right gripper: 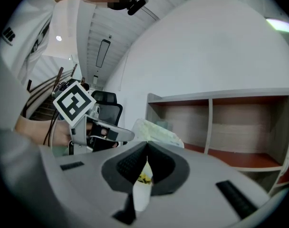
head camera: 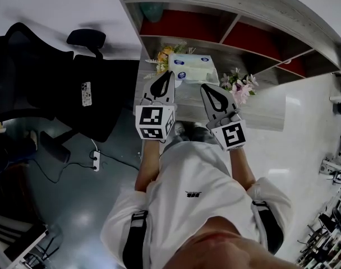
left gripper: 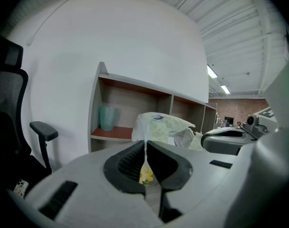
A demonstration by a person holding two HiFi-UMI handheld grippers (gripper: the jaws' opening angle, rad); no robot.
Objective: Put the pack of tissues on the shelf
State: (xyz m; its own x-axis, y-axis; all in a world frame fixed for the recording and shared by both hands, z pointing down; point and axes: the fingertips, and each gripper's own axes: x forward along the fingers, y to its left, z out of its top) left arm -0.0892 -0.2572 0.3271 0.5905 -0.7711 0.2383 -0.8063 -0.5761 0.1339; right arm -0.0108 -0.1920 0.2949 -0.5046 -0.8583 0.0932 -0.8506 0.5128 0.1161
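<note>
The pack of tissues [head camera: 193, 69] is white with blue marks and a flowered plastic wrapper. It hangs between my two grippers, in front of the wooden shelf [head camera: 254, 7] with red-floored compartments. My left gripper [head camera: 168, 75] is shut on the wrapper's left edge, and thin film runs up between its jaws [left gripper: 145, 145]. My right gripper [head camera: 204, 87] is shut on the right edge, with a flap of wrapper showing between its jaws [right gripper: 147, 149]. The pack [left gripper: 163, 126] bulges just past the left jaws, and in the right gripper view the pack [right gripper: 157, 132] lies beside the left gripper.
A teal cup [head camera: 153, 10] stands in the shelf's left compartment. Yellow flowers [head camera: 165, 55] and pink flowers [head camera: 239, 87] sit on the grey ledge [head camera: 268, 115] below the pack. A black office chair [head camera: 41, 77] with a phone [head camera: 86, 93] stands at left, a power strip [head camera: 96, 160] on the floor.
</note>
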